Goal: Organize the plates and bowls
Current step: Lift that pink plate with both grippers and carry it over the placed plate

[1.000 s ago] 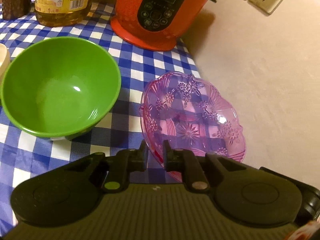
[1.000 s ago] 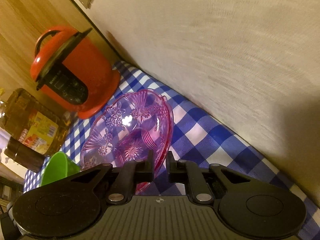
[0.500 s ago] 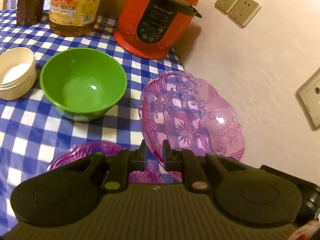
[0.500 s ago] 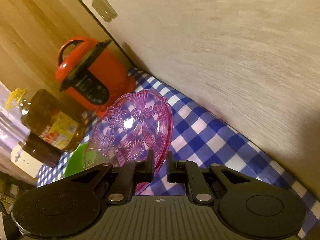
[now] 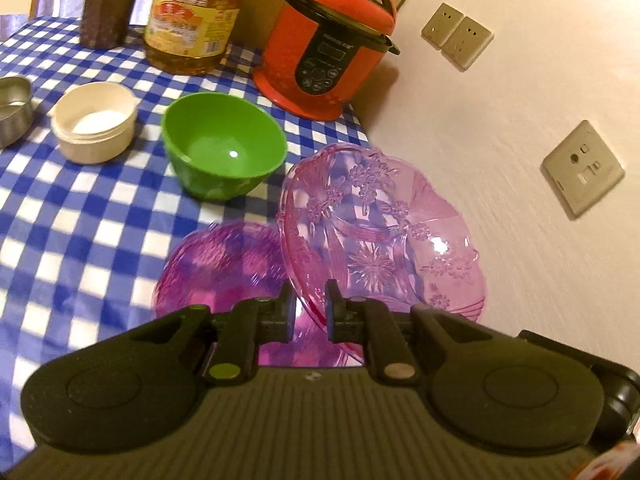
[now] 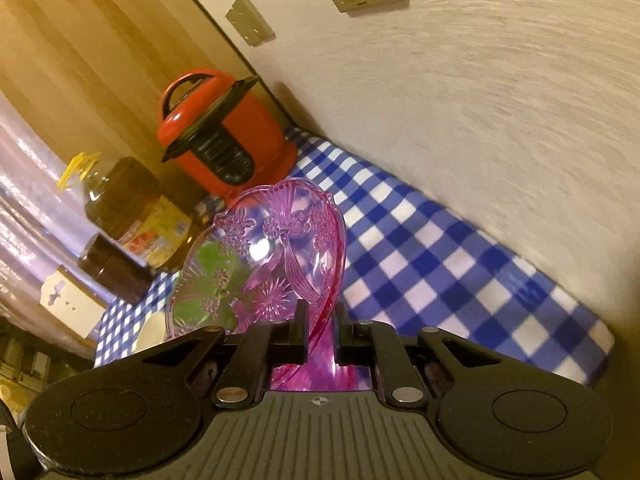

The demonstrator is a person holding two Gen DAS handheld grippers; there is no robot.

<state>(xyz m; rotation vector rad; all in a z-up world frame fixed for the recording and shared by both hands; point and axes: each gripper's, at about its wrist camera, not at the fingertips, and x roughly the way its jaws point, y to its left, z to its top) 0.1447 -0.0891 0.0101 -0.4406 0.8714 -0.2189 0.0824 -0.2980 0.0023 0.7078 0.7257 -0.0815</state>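
Pink transparent flower-patterned plastic dish (image 5: pixel 384 236), being clenched at its near rim by left gripper (image 5: pixel 307 312) and right gripper (image 6: pixel 320 330), hanging tilted above blue-and-white checked tablecloth (image 5: pixel 80 224), second pink dish (image 5: pixel 224 264) lying at nine o'clock, green plastic bowl (image 5: pixel 224 144) at eleven.

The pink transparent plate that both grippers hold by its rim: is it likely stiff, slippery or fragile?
The pink plate looks like thin moulded plastic: probably light and fairly stiff, perhaps flexing slightly. Its glossy rim may slip, since the left gripper and right gripper pinch only the edge.
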